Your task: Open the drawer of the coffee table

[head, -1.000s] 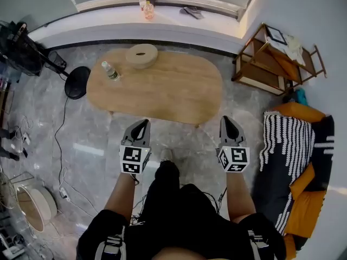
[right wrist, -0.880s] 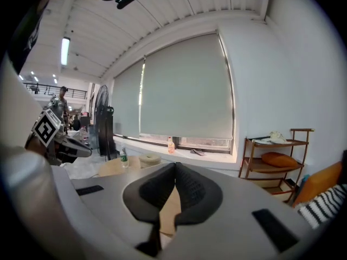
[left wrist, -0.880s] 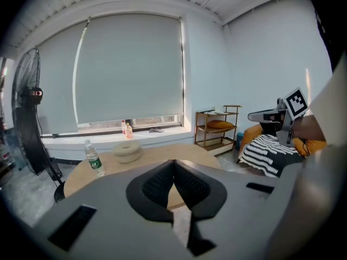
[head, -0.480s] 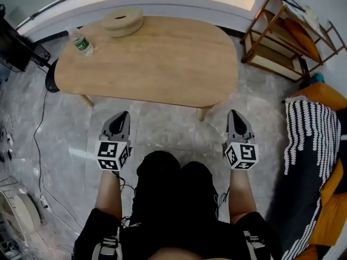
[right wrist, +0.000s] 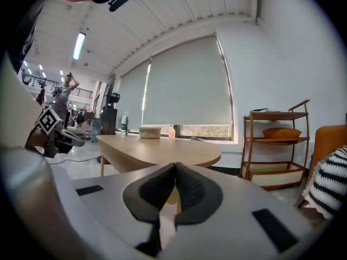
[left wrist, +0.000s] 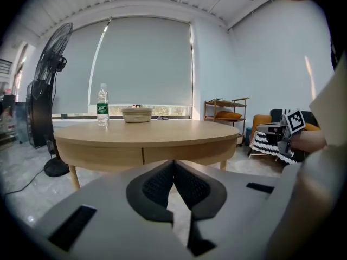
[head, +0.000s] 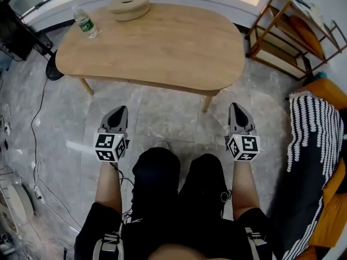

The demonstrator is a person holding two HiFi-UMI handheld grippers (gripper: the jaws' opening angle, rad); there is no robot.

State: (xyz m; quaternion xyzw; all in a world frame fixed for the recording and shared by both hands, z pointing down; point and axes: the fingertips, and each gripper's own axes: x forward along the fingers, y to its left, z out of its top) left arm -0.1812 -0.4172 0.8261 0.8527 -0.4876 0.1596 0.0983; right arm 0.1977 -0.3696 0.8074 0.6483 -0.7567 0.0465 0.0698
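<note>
One oval pale-wood coffee table [head: 162, 42]

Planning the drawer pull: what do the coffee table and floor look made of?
Coffee table: light wood or veneer, matte, grain visible; its drawer front looks the same. Floor: glossy grey marble-look tile, veined, with grout lines.
</note>
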